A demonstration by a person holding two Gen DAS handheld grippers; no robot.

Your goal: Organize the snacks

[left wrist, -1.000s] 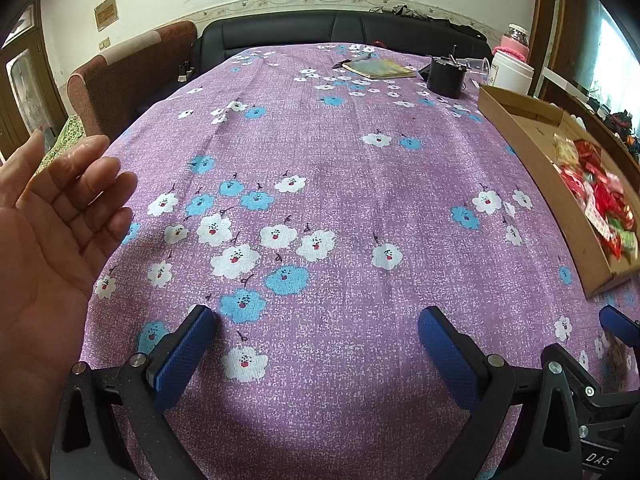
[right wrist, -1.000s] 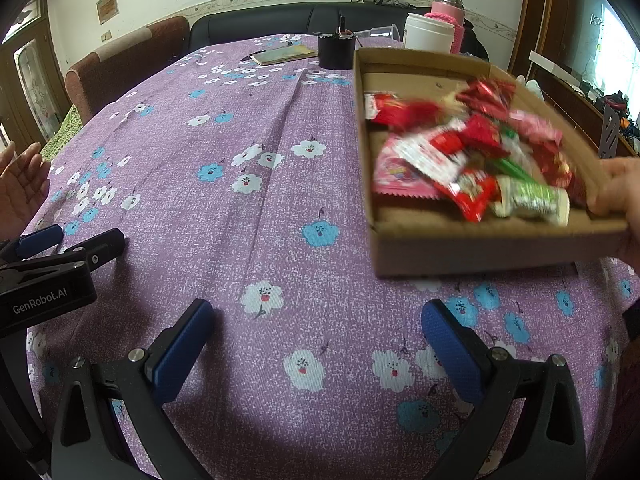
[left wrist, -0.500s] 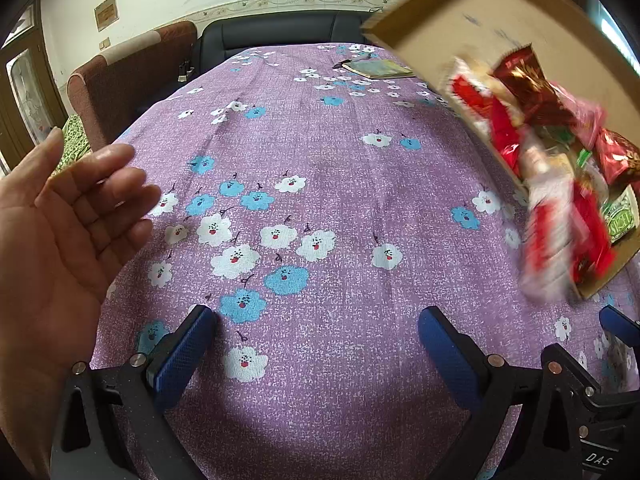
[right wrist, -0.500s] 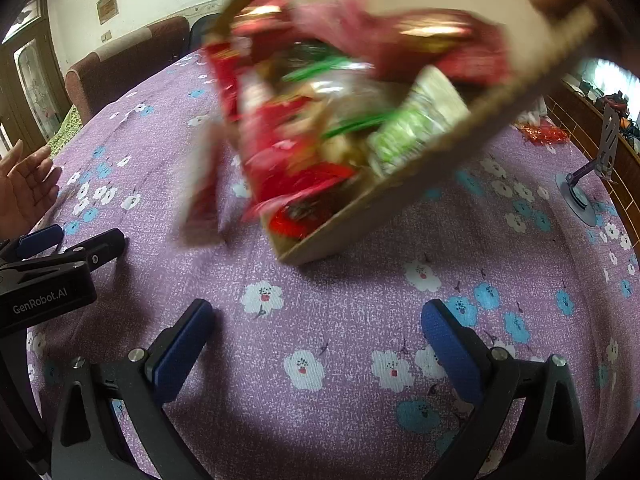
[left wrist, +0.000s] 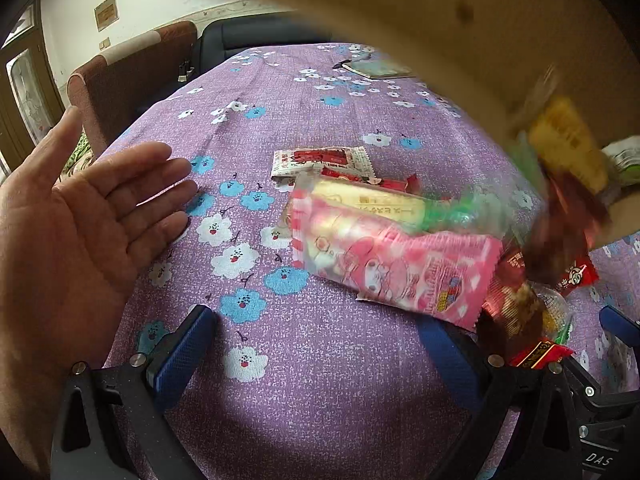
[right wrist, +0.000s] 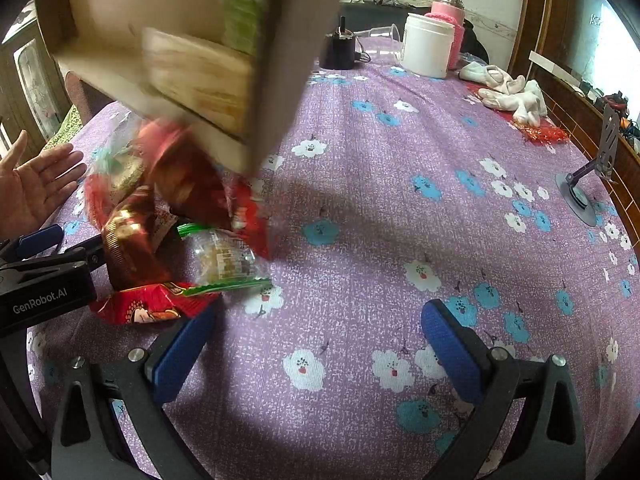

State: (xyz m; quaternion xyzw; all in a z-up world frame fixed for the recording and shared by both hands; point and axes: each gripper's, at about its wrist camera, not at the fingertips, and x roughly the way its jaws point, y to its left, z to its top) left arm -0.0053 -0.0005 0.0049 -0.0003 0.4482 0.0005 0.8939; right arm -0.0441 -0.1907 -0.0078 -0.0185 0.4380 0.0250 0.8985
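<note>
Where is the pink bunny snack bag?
In the left wrist view, the pink snack bag lies mid-table on the purple cloth, between the open hand and the tipped cardboard box.

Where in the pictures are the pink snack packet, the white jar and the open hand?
pink snack packet (left wrist: 394,268): left wrist view, middle of its printed face.
white jar (right wrist: 427,51): right wrist view, side wall.
open hand (left wrist: 76,220): left wrist view, palm.

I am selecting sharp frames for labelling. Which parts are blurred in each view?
Left wrist view: the cardboard box and falling snacks smear; the pink packet is sharper. Right wrist view: box and falling wrappers blur; the tablecloth is sharp.
</note>
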